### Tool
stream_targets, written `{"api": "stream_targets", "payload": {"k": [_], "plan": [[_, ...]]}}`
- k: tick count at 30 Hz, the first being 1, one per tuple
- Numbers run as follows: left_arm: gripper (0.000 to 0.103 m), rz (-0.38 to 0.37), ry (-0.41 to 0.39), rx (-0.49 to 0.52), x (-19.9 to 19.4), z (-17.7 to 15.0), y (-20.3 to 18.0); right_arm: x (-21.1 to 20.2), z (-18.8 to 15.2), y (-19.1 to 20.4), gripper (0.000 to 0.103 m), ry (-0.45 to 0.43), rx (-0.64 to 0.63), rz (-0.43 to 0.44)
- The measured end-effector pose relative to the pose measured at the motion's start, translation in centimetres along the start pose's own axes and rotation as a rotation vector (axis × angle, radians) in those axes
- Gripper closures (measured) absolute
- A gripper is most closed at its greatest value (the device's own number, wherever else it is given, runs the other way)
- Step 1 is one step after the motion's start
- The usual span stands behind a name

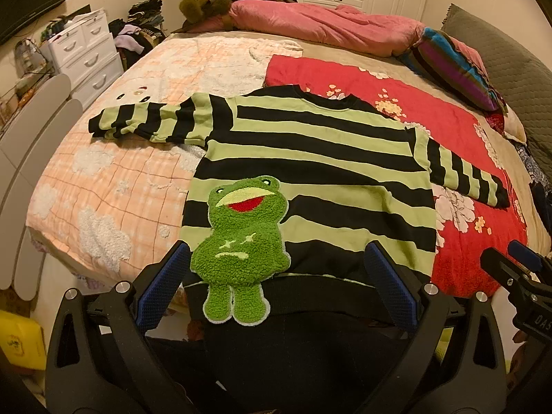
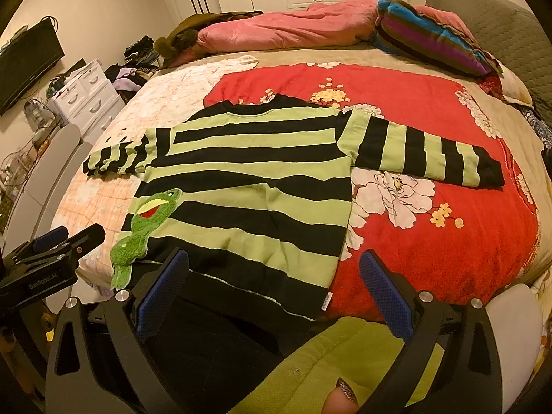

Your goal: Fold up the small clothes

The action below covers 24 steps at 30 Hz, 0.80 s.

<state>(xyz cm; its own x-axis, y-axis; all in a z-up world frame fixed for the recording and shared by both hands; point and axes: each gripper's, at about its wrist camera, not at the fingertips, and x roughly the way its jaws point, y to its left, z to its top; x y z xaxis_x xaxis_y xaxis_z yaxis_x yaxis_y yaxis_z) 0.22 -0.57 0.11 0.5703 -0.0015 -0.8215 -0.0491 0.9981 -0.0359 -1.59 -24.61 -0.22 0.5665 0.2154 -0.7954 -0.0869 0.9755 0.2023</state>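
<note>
A small green-and-black striped sweater (image 1: 310, 158) lies flat on the bed, front up, both sleeves spread out, hem hanging over the near edge. It also shows in the right wrist view (image 2: 248, 186). A fuzzy green frog patch (image 1: 241, 241) sits at its lower left, also seen in the right wrist view (image 2: 145, 227). My left gripper (image 1: 276, 276) is open, its jaws straddling the hem near the frog. My right gripper (image 2: 274, 283) is open over the hem's right corner and holds nothing. Each gripper shows at the edge of the other's view: the right one (image 1: 517, 276) and the left one (image 2: 51, 252).
The bed carries a red floral blanket (image 2: 431, 241), a peach checked quilt (image 1: 114, 186), a pink duvet (image 1: 327, 24) and a striped pillow (image 1: 455, 65) at the far side. White drawers (image 1: 86, 55) stand left. A person's green clothing (image 2: 345, 362) and thumb (image 2: 339, 396) are below.
</note>
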Motion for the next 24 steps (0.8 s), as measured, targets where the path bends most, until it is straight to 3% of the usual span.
{"api": "stream_targets", "payload": {"k": [15, 24], "plan": [[0.008, 0.006, 0.003, 0.011, 0.5, 0.4, -0.5, 0.4, 1.1, -0.5, 0.004, -0.001, 0.035, -0.003], [0.008, 0.006, 0.003, 0.008, 2.6, 2.8, -1.9, 2.2, 3.1, -2.3, 0.004, -0.015, 0.082, -0.013]]}}
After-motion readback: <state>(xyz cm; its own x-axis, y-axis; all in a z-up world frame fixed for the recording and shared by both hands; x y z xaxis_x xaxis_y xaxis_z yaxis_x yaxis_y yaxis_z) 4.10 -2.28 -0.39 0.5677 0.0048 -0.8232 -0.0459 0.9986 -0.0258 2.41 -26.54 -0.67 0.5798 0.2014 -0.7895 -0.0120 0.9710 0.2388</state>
